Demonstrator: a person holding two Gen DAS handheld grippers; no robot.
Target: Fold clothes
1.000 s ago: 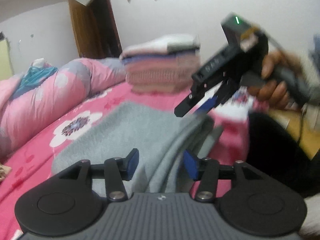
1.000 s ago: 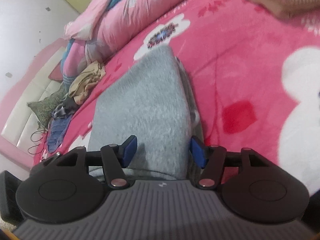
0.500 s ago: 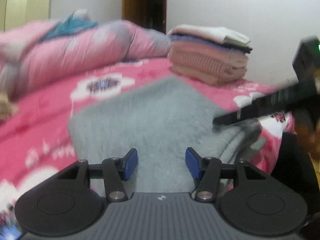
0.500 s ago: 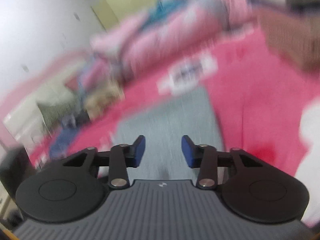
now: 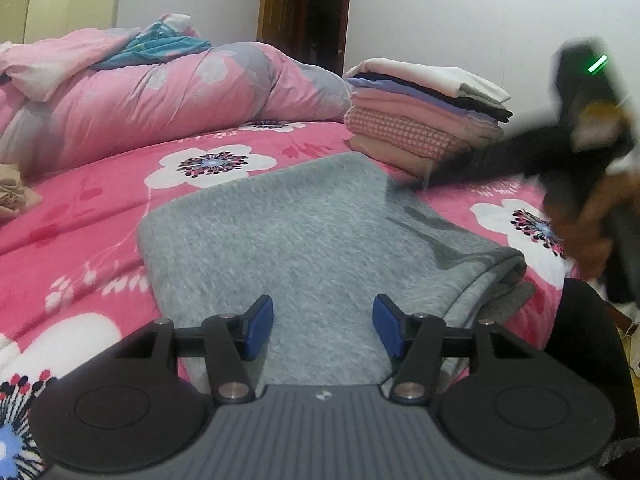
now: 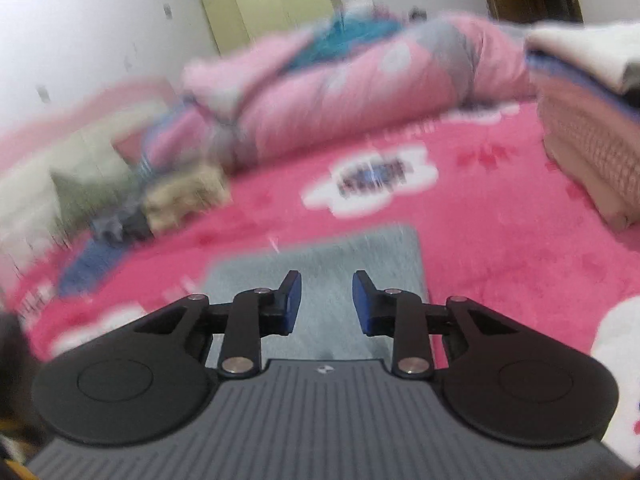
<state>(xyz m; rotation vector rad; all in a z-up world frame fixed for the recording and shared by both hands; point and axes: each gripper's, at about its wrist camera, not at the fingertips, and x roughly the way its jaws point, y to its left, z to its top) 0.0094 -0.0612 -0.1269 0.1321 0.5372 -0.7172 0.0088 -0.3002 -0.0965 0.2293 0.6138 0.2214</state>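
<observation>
A folded grey garment (image 5: 320, 224) lies flat on the pink flowered bedspread (image 5: 100, 200), its layered edges showing at the right. My left gripper (image 5: 323, 330) hovers open over its near edge, with nothing between the blue pads. The right gripper (image 6: 326, 304) hangs above the same grey garment (image 6: 320, 260). Its jaws are closing with a gap still between them and no cloth pinched. In the left wrist view its blurred fingers (image 5: 472, 164) reach over the garment's far right corner, held by a person's hand (image 5: 600, 216).
A neat stack of folded clothes (image 5: 424, 120) stands on the bed behind the garment, also at the right (image 6: 592, 140). A rolled pink quilt (image 5: 160, 96) lies along the back. Loose clothes (image 6: 180, 200) sit at the far left, and a dark doorway (image 5: 320, 12) opens behind.
Both views have rolled level. The right gripper left the garment's near folded edge and swung toward its far right corner, and its jaws narrowed. The grey garment now lies flat.
</observation>
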